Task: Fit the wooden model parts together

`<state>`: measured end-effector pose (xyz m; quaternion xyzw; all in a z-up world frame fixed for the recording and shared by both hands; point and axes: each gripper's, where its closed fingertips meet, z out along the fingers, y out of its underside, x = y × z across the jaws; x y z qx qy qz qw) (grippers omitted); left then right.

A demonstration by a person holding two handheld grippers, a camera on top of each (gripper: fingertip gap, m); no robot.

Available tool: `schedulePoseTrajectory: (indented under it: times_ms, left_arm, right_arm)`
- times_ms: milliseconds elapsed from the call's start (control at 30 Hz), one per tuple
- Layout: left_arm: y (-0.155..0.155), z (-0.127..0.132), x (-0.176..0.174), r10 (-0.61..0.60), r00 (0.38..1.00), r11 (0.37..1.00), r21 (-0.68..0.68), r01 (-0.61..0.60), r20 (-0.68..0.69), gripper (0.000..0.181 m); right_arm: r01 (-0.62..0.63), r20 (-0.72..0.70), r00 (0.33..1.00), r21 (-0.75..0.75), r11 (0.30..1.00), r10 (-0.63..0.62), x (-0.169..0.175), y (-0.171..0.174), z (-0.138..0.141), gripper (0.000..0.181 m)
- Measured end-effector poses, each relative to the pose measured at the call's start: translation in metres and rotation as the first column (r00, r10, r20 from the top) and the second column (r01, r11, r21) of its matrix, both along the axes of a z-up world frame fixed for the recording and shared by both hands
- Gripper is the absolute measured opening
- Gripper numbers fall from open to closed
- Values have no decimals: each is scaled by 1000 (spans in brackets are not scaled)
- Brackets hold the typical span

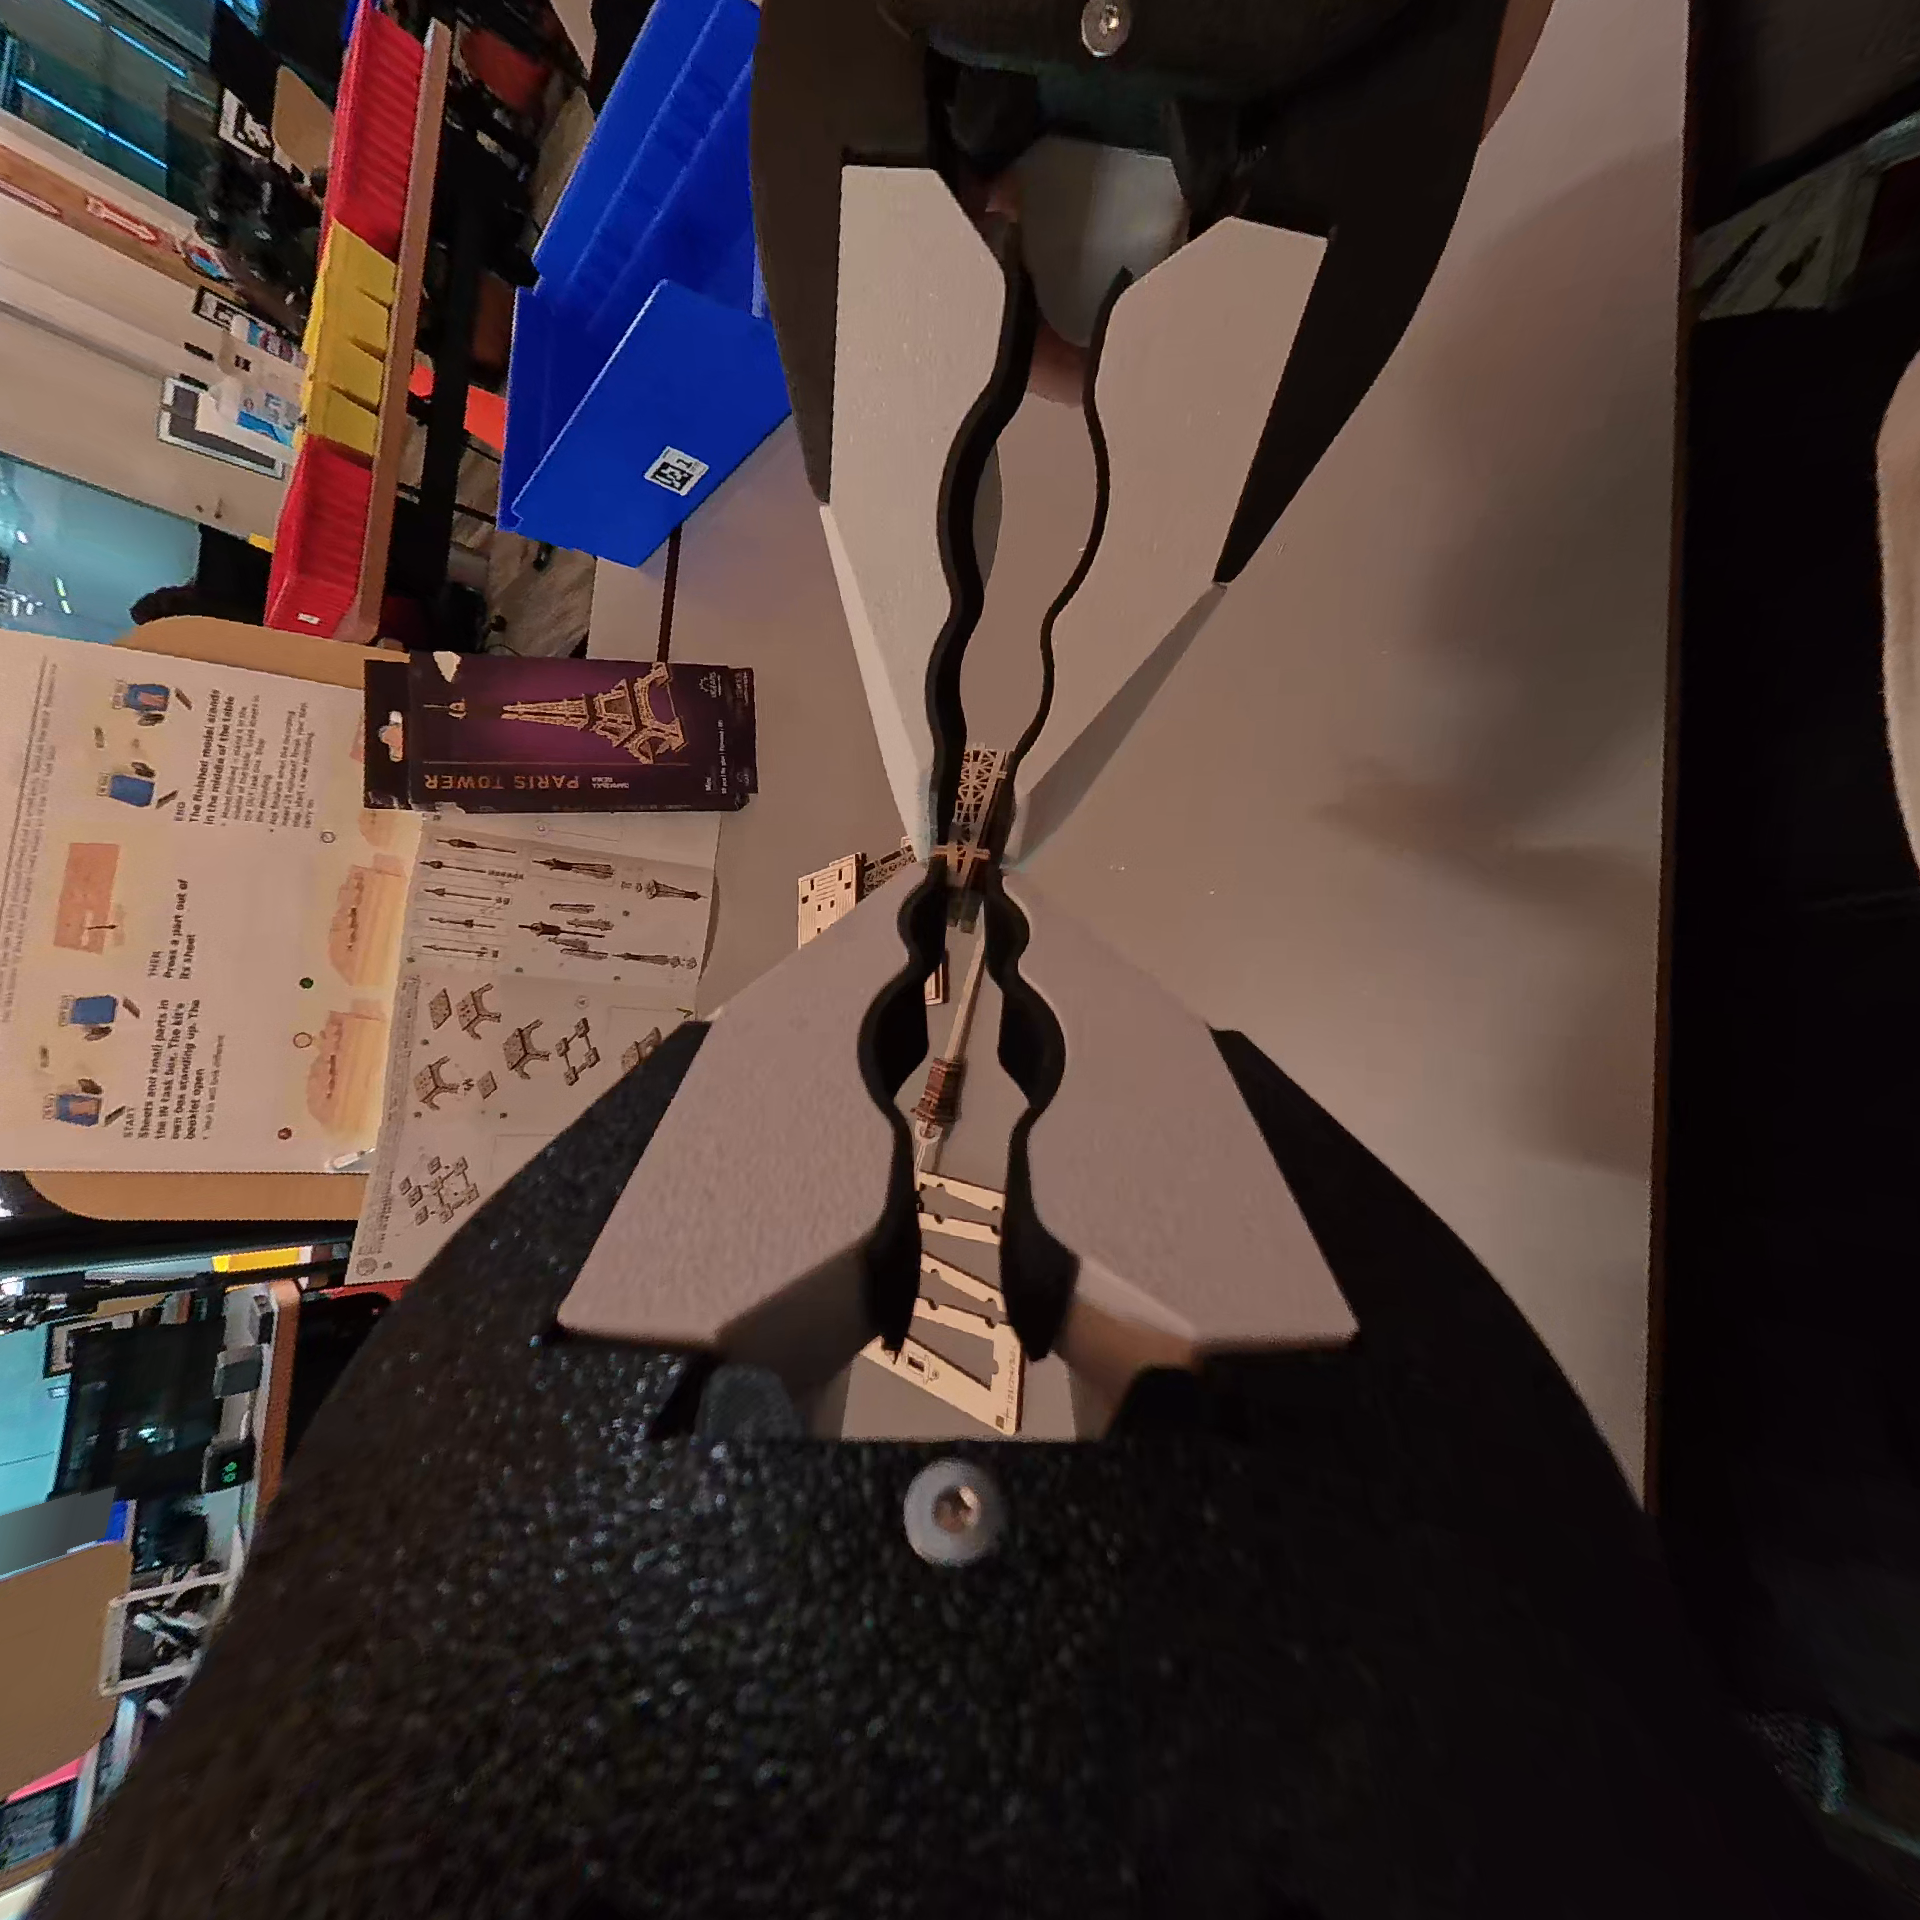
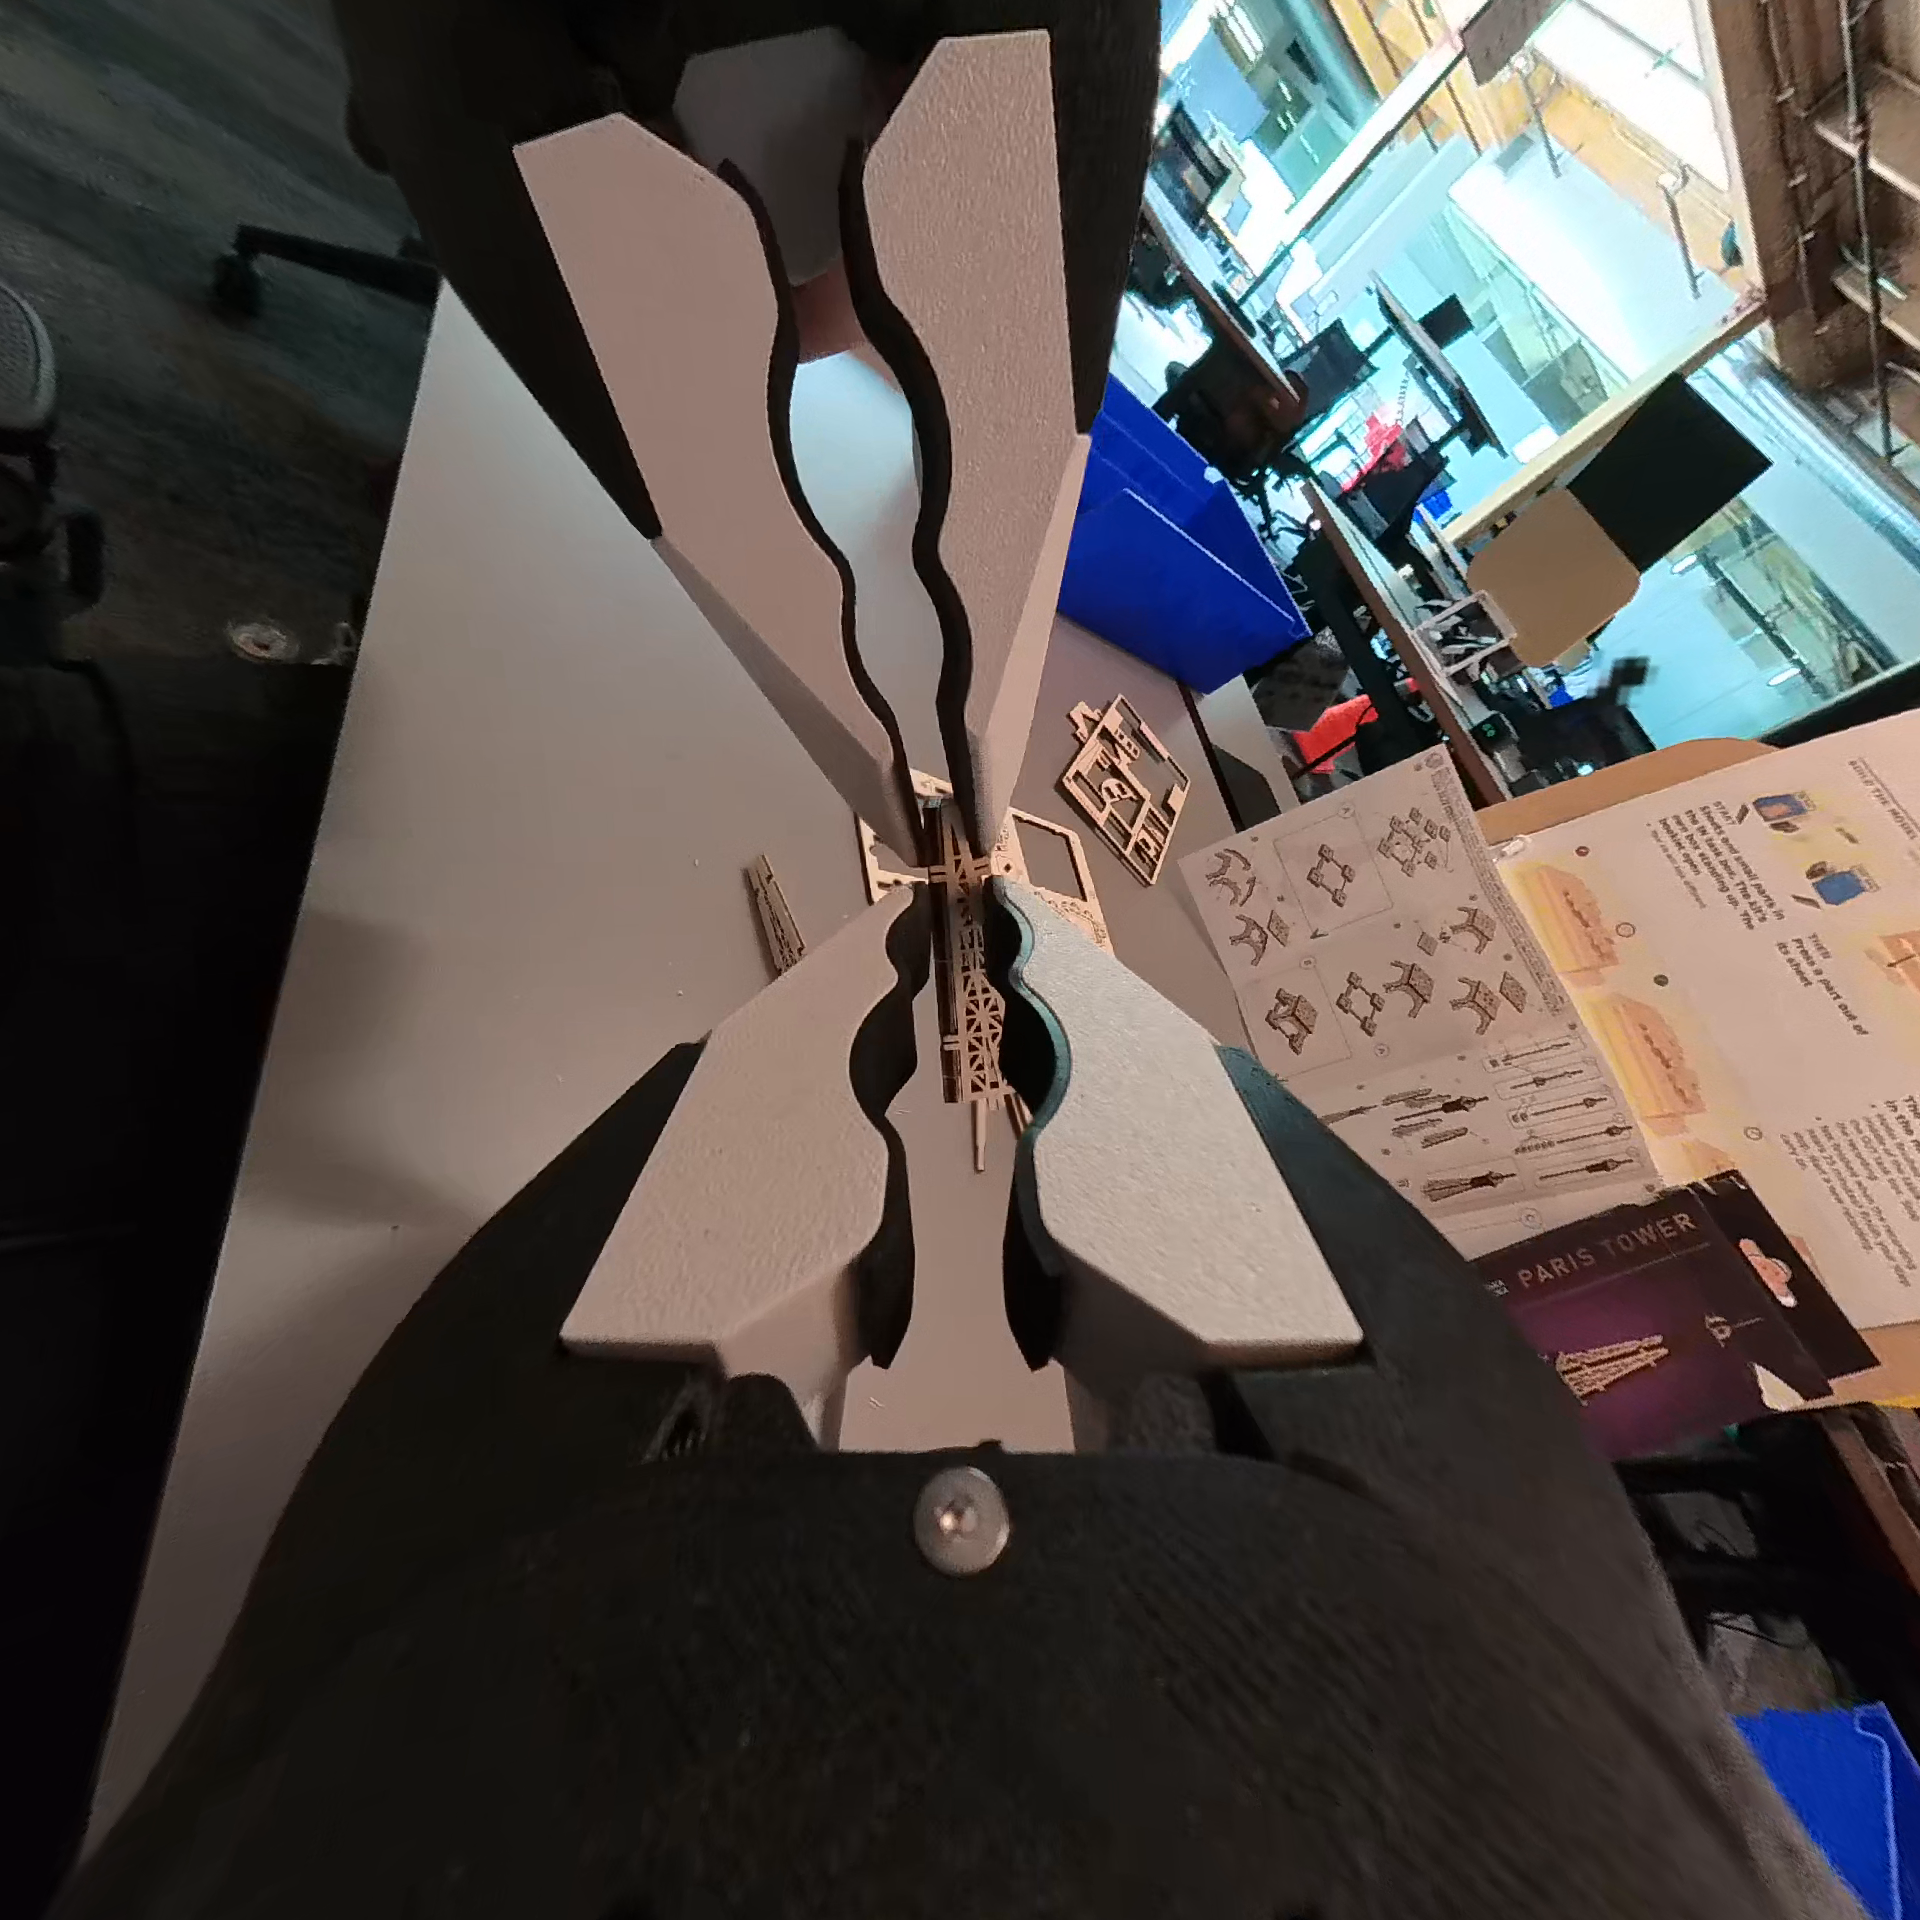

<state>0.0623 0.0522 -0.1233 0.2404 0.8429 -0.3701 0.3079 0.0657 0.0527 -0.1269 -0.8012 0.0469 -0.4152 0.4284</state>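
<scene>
A small wooden lattice tower section (image 2: 966,997) is held in the air between my two grippers, which face each other tip to tip. My right gripper (image 2: 956,899) is shut on it, with the wide lattice end and a thin pin (image 2: 979,1143) pointing back between its fingers. My left gripper (image 1: 961,883) is shut on the same piece at a small cross platform. The spire (image 1: 943,1086) runs back between the left fingers. The lattice (image 1: 982,795) shows beyond, inside the right gripper (image 1: 966,821). The left gripper (image 2: 940,831) comes in from the top of the right wrist view.
Wooden part sheets (image 1: 961,1299) (image 2: 1127,790) and a loose strip (image 2: 774,914) lie on the grey table (image 1: 1351,831). Folded instructions (image 1: 540,987) (image 2: 1403,966), a purple kit box (image 1: 571,738) (image 2: 1621,1320) and a blue bin (image 1: 644,416) sit along one side. The table edge (image 1: 1662,831) is close. The grippers are tip to tip, or close to it. From either gripper's tips it is about 20 cm to the spire (image 1: 943,1086).
</scene>
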Motion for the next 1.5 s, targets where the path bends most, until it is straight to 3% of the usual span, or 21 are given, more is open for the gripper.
schedulePoseTrajectory:
  times_ms: [100,167,267,467,733,800,1000,1300,1400,1500]
  left_arm:
    - [2,-2,0,7,1000,1000,3,-7,-23,5]
    - [1,6,1,23,996,996,-81,-31,-89,5]
    - [6,14,6,23,986,985,-167,-51,-164,6]
    - [9,35,-5,-133,951,930,-366,23,-278,6]
    - [8,38,-22,-250,948,909,-384,160,-198,6]
    - [8,39,-23,-253,952,907,-385,171,-173,6]
    - [10,42,-23,-252,954,911,-374,177,-164,6]
    - [12,36,-16,-192,962,933,-341,118,-193,7]
    - [14,42,-9,-118,984,945,-320,71,-131,26]
    - [9,34,-15,-93,994,977,-200,80,-59,32]
  right_arm:
    - [-16,5,1000,-10,1000,16,-1,2,-3,7]
    - [-13,54,998,41,999,10,1,-1,7,9]
    - [-10,57,998,141,990,2,0,-14,25,27]
    - [-105,0,994,288,952,109,-11,-25,42,39]
    - [-159,0,986,293,943,166,-17,-16,39,27]
    - [-193,10,980,299,935,199,-22,-13,41,18]
    - [-207,13,977,281,937,212,-23,-10,42,17]
    - [-171,17,985,217,961,171,-18,-8,36,15]
    - [-134,26,991,190,973,131,-14,-9,35,16]
    - [-101,64,994,131,986,93,-11,-8,32,15]
